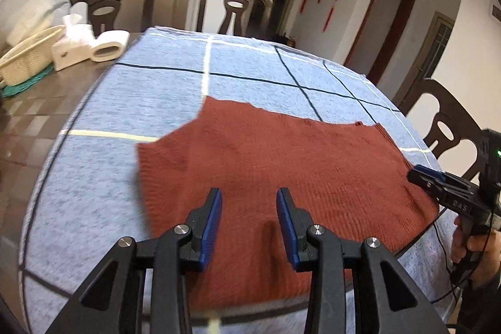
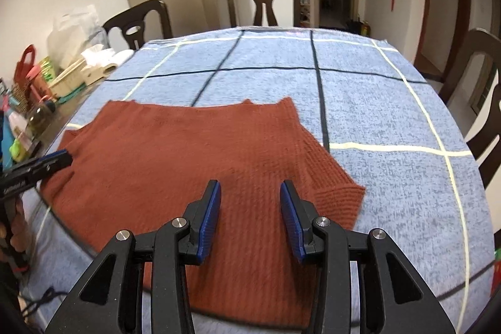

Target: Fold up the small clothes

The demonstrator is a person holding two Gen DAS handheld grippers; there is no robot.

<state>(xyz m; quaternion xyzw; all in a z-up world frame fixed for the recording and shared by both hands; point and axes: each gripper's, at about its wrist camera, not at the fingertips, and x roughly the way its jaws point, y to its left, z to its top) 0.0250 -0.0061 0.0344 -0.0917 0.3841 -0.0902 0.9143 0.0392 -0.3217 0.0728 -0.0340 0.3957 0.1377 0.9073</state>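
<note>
Currently sweater point(image 1: 281, 177) lies flat on blanket point(image 1: 125, 102) for folding. Left gripper point(image 1: 249, 221), right gripper point(image 2: 250, 218) above sweater's near hem: fingers parted, nothing gripped.

left gripper point(image 1: 249, 208) open, fingers spread, bottom centre of its view. right gripper point(image 2: 250, 202) same pose, open; seen side-on at right edge of left view.
</note>
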